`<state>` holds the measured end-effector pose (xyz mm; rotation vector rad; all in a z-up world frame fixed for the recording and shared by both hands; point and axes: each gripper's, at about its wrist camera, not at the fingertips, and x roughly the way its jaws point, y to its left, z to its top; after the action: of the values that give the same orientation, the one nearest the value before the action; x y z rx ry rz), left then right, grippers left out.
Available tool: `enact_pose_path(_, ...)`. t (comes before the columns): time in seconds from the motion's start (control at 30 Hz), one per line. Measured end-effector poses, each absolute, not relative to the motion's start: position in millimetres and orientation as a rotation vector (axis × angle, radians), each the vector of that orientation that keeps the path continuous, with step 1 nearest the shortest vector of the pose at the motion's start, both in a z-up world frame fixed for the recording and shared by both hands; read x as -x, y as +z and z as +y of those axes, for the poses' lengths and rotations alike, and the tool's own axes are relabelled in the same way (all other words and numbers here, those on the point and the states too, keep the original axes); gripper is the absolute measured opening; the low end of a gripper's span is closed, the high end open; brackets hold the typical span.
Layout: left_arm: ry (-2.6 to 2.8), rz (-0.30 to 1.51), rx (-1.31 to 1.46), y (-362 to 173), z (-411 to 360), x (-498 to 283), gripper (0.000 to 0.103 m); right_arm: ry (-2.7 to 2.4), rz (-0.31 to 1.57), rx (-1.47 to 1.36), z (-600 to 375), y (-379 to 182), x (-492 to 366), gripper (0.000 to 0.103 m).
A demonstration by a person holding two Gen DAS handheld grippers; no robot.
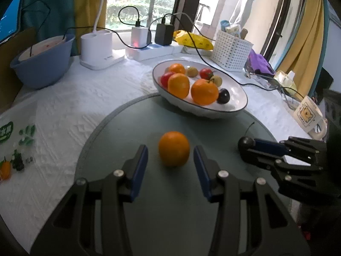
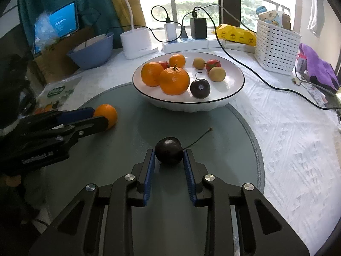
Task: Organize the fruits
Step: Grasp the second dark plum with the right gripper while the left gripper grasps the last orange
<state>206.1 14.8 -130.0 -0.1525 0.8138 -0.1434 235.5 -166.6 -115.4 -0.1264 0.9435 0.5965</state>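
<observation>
Left wrist view: the left gripper [image 1: 170, 156] is hovering low over the grey mat [image 1: 132, 132], jaws spread wide on either side of a loose orange [image 1: 174, 148] that is sitting on the mat between the blue pads, touching neither. Behind it the white bowl [image 1: 238, 93] is holding oranges, red fruits, small yellow ones and a dark cherry. At the right edge the right gripper [image 1: 250, 147] is reaching in, with a cherry [image 1: 246, 143] at its tips.

Right wrist view: the right gripper [image 2: 169, 157] is sitting with jaws narrowed onto the cherry [image 2: 169, 150], both pads touching its sides, stem trailing off to the right. The left gripper [image 2: 100, 116] is flanking the orange [image 2: 106, 115] at far left. The bowl [image 2: 223, 98] is resting at the mat's [image 2: 223, 132] far edge on the table [image 2: 287, 128].
</observation>
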Motion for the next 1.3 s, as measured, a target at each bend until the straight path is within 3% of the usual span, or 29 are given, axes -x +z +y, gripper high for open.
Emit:
enact_pose_path(0.53,-0.134,0.864,0.108,-137.2,10.1,-218.7,0.045,0.569,0.947,0.129,-169.9,-119.5,-241.5,0.030)
enact_pose_path(0.77,-0.145,0.865,0.102,-136.7,9.2,-218.6,0.035,0.583,0.943,0.105,-171.5,-120.6,-244.4,0.030)
enact_pose_path(1.3,-0.128,0.801,0.094,-108.8,4.6,-211.8,0.034,0.616,0.888,0.094,-180.9,-103.6,-245.4,0.030)
